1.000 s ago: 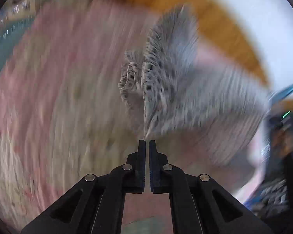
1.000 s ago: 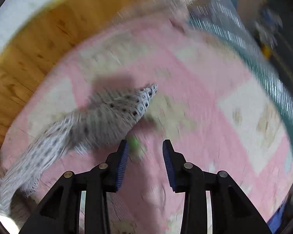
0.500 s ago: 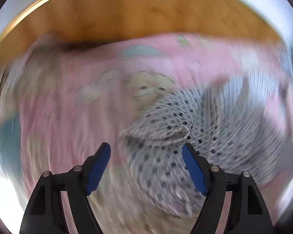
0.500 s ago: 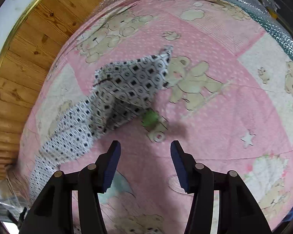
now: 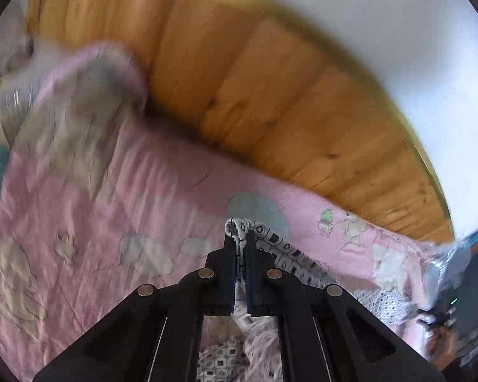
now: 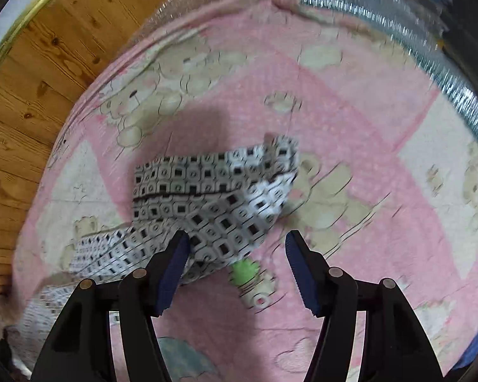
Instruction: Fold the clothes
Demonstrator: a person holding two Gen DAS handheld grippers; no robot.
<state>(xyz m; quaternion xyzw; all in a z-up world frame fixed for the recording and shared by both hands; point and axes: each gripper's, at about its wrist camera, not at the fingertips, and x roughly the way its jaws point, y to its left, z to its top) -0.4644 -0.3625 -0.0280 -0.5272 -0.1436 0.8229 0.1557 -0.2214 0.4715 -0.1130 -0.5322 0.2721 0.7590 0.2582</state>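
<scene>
A black-and-white square-patterned garment [image 6: 213, 203] lies partly folded on the pink bear-print bedspread [image 6: 350, 117], trailing off to the lower left. My right gripper [image 6: 235, 242] hangs open just above the garment's near edge, holding nothing. In the left wrist view my left gripper [image 5: 242, 238] is shut on a bunched edge of the same garment [image 5: 289, 254], which trails away to the right and below the fingers over the bedspread [image 5: 111, 210].
A wooden headboard [image 5: 270, 89] and a white wall [image 5: 413, 31] rise behind the bed. Silvery bubble wrap [image 6: 429, 51] runs along the bed's far side. A dark object with a green light [image 5: 452, 302] sits at the right edge.
My left gripper went from open over the garment to shut on its edge and lifted it. The right gripper stayed open and came closer to the garment.
</scene>
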